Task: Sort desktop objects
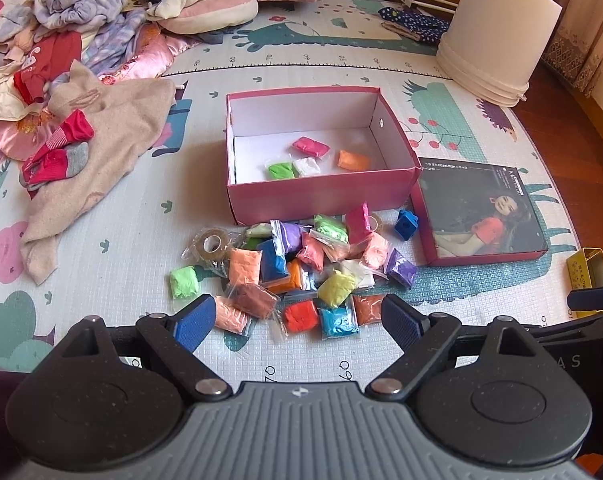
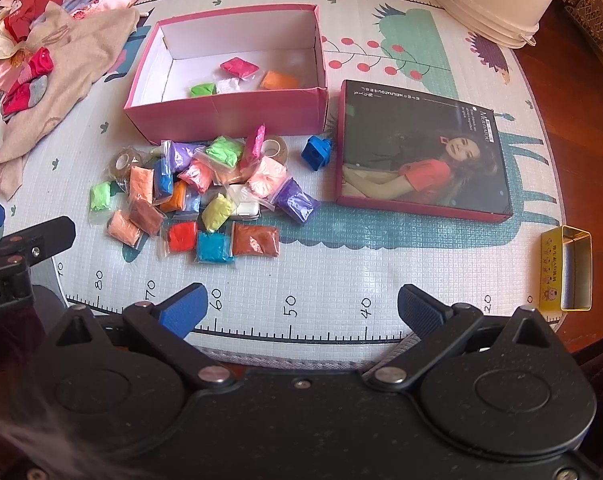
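On the play mat (image 1: 113, 216), a pink cardboard box (image 1: 321, 196) stands open with four clay packets lying on its white floor: a pink packet (image 1: 310, 147), a green packet (image 1: 281, 170), a white packet (image 1: 307, 167) touching the green one, and an orange packet (image 1: 353, 160) a little apart to the right. Just in front of the box sits a loose heap of clay packets (image 1: 301, 264) in many colours, some overlapping; a red packet (image 1: 300, 316), a light blue packet (image 1: 338, 321) and a brown packet (image 1: 367, 309) lie along its near edge. A tape roll (image 1: 211, 244) rests at the heap's left side, and a blue block (image 1: 406, 225) sits between the heap and the box lid (image 1: 481, 216), which lies flat beside the box with its printed picture facing up. Off to the left, a beige cloth (image 1: 101, 148) with red socks (image 1: 57, 156) on it spreads over the mat. A white bucket (image 1: 497, 36) stands at the far right, and a small yellow tin (image 2: 567, 272) lies near the mat's right edge.

The left hand-held gripper (image 1: 297, 320) hovers just short of the heap's near edge, its blue pads spread wide with nothing between them. The right hand-held gripper (image 2: 301, 312) hangs further back over the mat's printed ruler, likewise spread wide and carrying nothing.
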